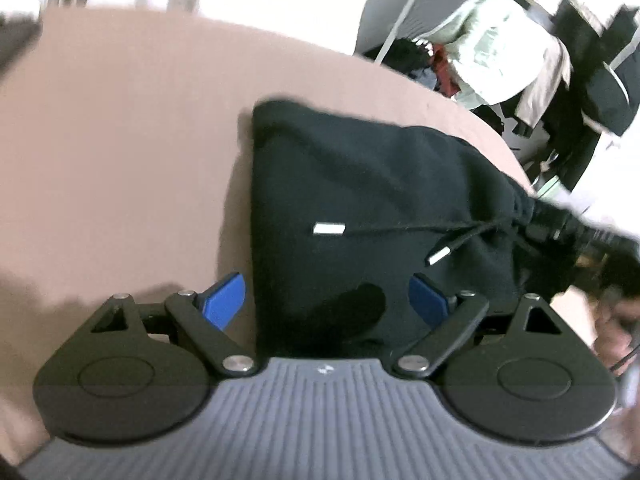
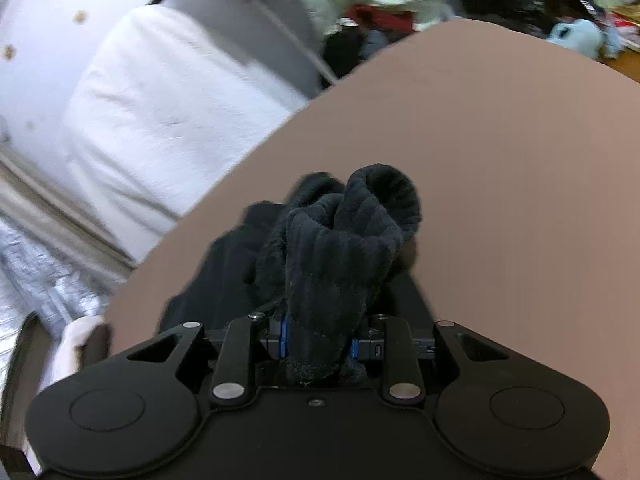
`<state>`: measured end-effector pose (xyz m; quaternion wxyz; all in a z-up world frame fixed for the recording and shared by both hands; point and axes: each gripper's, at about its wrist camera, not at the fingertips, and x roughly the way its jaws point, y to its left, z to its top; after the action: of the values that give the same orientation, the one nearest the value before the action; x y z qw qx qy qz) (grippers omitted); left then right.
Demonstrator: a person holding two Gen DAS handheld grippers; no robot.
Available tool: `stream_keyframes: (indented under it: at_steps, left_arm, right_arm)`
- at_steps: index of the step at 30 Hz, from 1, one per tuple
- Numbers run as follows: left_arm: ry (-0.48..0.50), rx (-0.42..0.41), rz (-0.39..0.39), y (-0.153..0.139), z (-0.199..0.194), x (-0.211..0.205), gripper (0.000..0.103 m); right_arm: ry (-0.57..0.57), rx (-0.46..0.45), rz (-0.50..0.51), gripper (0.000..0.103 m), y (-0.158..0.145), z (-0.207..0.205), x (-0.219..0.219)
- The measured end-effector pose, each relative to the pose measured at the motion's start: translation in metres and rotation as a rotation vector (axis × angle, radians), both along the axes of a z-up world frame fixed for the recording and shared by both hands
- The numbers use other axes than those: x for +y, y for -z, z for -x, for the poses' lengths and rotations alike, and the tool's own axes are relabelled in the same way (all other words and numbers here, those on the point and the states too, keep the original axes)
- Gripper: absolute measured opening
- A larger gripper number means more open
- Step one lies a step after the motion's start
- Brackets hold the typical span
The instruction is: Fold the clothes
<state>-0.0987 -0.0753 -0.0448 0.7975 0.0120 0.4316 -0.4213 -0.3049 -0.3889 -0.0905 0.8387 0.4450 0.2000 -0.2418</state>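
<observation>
A black hooded garment point(image 1: 360, 184) lies on the pinkish-brown table point(image 1: 120, 140), its two drawstrings with white tips point(image 1: 329, 228) draped across it. My left gripper point(image 1: 326, 300) hovers over the garment's near edge, its blue pads point(image 1: 224, 300) wide apart and pressing on nothing, so it is open. My right gripper point(image 2: 319, 346) is shut on a bunched ribbed part of the black garment point(image 2: 344, 256), lifted a little off the table point(image 2: 520, 160). In the left wrist view the right gripper point(image 1: 560, 224) shows at the right, pinching gathered cloth.
A heap of mixed clothes point(image 1: 492, 52) sits beyond the table's far right edge. White bedding point(image 2: 152, 92) lies off the table's left side in the right wrist view. A person's hand point(image 1: 616, 320) shows at the right border.
</observation>
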Motion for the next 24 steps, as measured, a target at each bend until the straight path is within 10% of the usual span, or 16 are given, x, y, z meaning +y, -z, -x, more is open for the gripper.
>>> stream_keyframes:
  at_steps: [5, 13, 24]
  left_arm:
    - [-0.024, 0.007, -0.014, 0.000, -0.012, 0.004, 0.091]
    - [-0.050, 0.246, -0.172, 0.046, -0.031, -0.006, 0.097]
    - [-0.103, -0.010, -0.084, -0.007, -0.023, 0.012, 0.095]
  right_arm:
    - [-0.158, -0.031, 0.114, 0.030, -0.040, -0.020, -0.004]
    - [0.012, 0.239, -0.109, 0.055, 0.005, 0.013, -0.043]
    - [0.048, 0.056, 0.152, 0.060, -0.051, 0.041, -0.028]
